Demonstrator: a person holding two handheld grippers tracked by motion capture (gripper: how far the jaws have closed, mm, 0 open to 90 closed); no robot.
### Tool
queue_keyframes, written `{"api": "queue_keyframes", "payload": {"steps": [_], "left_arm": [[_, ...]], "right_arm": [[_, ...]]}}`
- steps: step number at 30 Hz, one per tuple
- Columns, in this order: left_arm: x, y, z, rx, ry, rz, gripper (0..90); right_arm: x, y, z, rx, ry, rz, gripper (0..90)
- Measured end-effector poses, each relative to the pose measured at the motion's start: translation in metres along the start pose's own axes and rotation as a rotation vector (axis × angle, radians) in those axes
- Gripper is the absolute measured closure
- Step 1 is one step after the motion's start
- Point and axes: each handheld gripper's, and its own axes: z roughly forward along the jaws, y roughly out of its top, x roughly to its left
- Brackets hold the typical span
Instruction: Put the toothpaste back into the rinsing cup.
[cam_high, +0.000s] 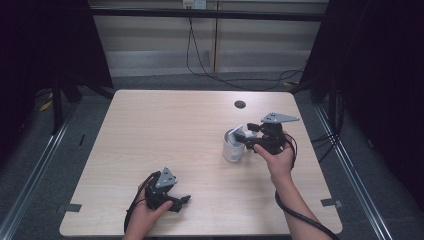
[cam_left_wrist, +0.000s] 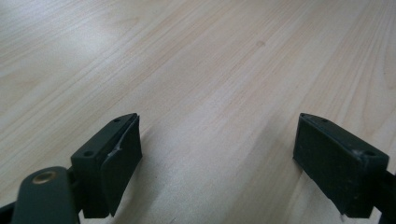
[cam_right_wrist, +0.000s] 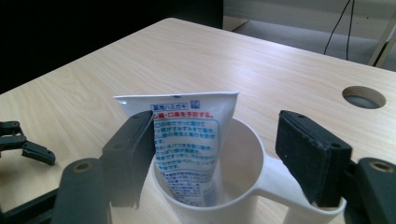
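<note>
— Left tongs first: parked low near the front edge of the surface, jaws spread wide over bare wood, holding nothing. Best left resting there, well apart from the work.

— Agreed. And farther right?

— White mug standing upright right of centre, with a toothpaste tube leaning inside it, crimped end up, cap end down in the cup. Right tongs hovering at the rim, jaws spread, one on either side of the tube's flat top; near jaw just beside the printed face, far jaw well clear above the handle. Nothing pinched yet.

— So, judged from that: either about to grip the tube or just letting it go?

— Cannot tell which. For a grip: centre the jaws across the flat faces, below the crimp, not on the thin edges. Close gently, enough to hold without squeezing paste toward the cap. Lift straight up along the tube's lean, clear of the rim.

— Risk?

— Dragging the mug sideways or tipping it, likely light. Also catching the handle with the far jaw. Worth shifting slightly toward the tube before closing.
</note>
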Motion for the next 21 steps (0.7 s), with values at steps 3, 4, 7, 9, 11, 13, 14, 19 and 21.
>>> {"api": "queue_keyframes", "payload": {"steps": [3,4,7,9,11,13,14,19,21], "left_arm": [[0.0,0.0,0.0,0.0,0.001,0.0,14.9],[0.0,0.0,0.0,0.0,0.0,0.0,15.0],[0.0,0.0,0.0,0.0,0.001,0.0,15.0],[0.0,0.0,0.0,0.0,0.0,0.001,14.9],[0.0,0.0,0.0,0.0,0.001,0.001,15.0],[0.0,0.0,0.0,0.0,0.001,0.001,14.9],[0.0,0.0,0.0,0.0,0.001,0.002,15.0],[0.0,0.0,0.0,0.0,0.0,0.0,15.0],[0.0,0.0,0.0,0.0,0.0,0.0,15.0]], "right_arm": [[0.0,-0.001,-0.001,0.008,-0.001,-0.003,25.0],[0.0,-0.002,-0.002,0.016,-0.006,-0.01,23.9],[0.0,-0.003,-0.004,0.023,0.0,-0.005,22.0],[0.0,-0.004,-0.005,0.025,0.003,-0.009,21.9],[0.001,-0.004,-0.008,0.026,-0.01,-0.02,22.0],[0.001,-0.004,-0.01,0.031,-0.011,-0.023,21.8],[0.001,-0.004,-0.011,0.034,-0.012,-0.024,21.7],[0.001,-0.007,-0.014,0.052,-0.012,-0.042,20.5],[0.001,-0.008,-0.016,0.051,-0.004,-0.038,20.2]]}}
